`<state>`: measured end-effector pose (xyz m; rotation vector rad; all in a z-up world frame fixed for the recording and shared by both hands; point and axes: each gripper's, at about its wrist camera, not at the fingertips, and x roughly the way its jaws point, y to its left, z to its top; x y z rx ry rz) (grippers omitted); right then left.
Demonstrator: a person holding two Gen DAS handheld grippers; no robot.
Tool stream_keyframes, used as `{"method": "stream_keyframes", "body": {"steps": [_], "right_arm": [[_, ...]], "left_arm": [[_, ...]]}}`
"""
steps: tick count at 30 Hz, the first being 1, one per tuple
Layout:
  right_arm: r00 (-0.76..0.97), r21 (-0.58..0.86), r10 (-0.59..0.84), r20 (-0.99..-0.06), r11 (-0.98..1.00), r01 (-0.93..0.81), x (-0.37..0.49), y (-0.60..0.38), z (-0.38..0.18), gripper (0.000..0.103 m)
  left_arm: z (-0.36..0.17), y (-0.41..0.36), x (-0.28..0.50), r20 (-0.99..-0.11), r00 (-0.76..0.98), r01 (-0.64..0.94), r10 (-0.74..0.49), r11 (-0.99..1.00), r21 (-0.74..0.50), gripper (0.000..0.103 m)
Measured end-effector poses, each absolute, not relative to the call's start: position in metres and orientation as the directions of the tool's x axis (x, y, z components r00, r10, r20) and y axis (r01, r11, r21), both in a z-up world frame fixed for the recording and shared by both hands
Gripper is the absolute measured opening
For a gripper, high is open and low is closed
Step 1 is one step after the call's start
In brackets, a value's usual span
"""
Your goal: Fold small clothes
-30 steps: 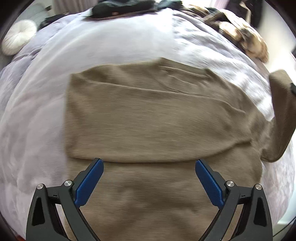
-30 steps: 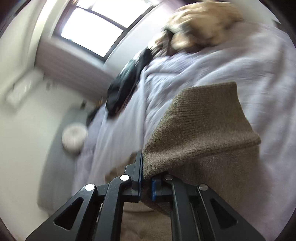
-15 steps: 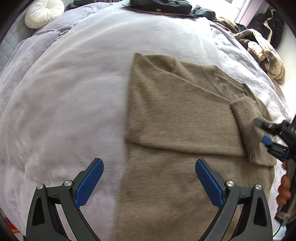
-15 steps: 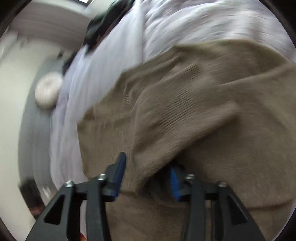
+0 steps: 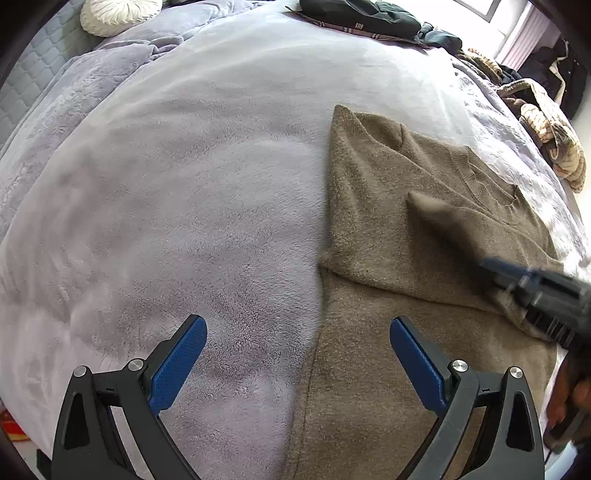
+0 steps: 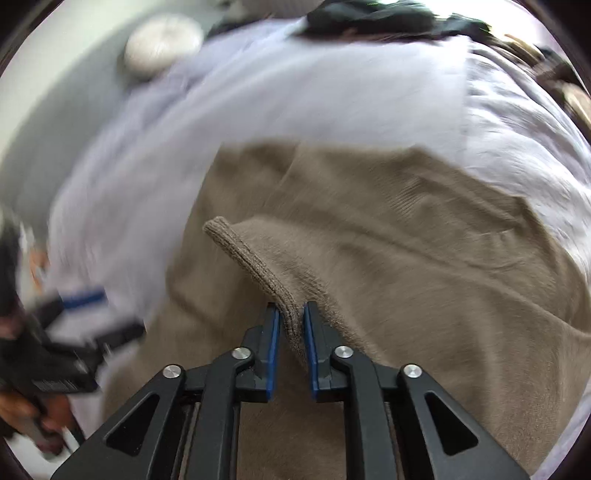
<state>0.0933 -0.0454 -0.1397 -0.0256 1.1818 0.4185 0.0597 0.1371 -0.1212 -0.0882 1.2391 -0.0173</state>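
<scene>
A brown knit sweater (image 5: 373, 192) lies flat on a lavender blanket (image 5: 184, 184), its left sleeve folded across the chest. My left gripper (image 5: 296, 323) hovers open over the sweater's left edge, one finger above the blanket and one above the hem, with nothing between them. My right gripper (image 6: 291, 306) has the ribbed cuff of the right sleeve (image 6: 240, 247) between its blue pads; its jaws are closing and the pads press on the knit. In the left wrist view the right gripper (image 5: 495, 269) is a blur, with the sleeve (image 5: 436, 214) raised over the sweater's body.
A round white cushion (image 5: 118, 14) and dark clothes (image 5: 362, 16) lie at the bed's far end. A heap of tan and cream garments (image 5: 550, 136) sits at the far right. A person's hand (image 5: 569, 398) holds the right gripper's handle.
My left gripper slid left off the sweater to its side edge. My right gripper opened, then closed again on the cuff and swung the sleeve down over the sweater's body.
</scene>
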Motion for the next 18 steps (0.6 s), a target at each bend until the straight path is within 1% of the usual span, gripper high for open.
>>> {"method": "stream_keyframes", "body": {"steps": [2,5,7,8,11,14,15,18], "right_arm": [[0.301,0.245,0.337,-0.892,0.920,-0.305,0.086,-0.050,-0.140,0.034],[0.317,0.365,0.401,-0.859,0.916,-0.167,0.072,-0.091,-0.140,0.045],[0.339,0.453,0.431,-0.836,0.891,-0.016,0.051,-0.136,-0.147,0.045],[0.358,0.501,0.442,-0.823,0.861,0.090,0.038,-0.164,-0.153,0.045],[0.410,0.568,0.427,-0.806,0.753,0.331,0.003,-0.231,-0.173,0.045],[0.451,0.584,0.387,-0.805,0.655,0.480,-0.020,-0.274,-0.185,0.046],[0.478,0.605,0.382,-0.791,0.609,0.514,-0.027,-0.286,-0.189,0.046],[0.557,0.674,0.383,-0.737,0.489,0.555,-0.035,-0.303,-0.199,0.046]], "left_arm": [[-0.118,0.134,0.061,-0.941,0.332,-0.022,-0.068,0.997,-0.080,0.100],[-0.114,0.125,0.068,-0.937,0.336,0.000,-0.098,0.995,-0.104,0.100],[-0.113,0.113,0.075,-0.933,0.330,0.026,-0.146,0.989,-0.145,0.100],[-0.113,0.108,0.079,-0.931,0.325,0.037,-0.168,0.986,-0.165,0.100],[-0.117,0.084,0.096,-0.920,0.287,0.092,-0.267,0.964,-0.251,0.100],[-0.134,0.060,0.114,-0.922,0.238,0.103,-0.305,0.952,-0.288,0.100],[-0.141,0.055,0.119,-0.924,0.223,0.095,-0.310,0.951,-0.296,0.100],[-0.156,0.044,0.128,-0.930,0.194,0.065,-0.311,0.950,-0.304,0.100]]}}
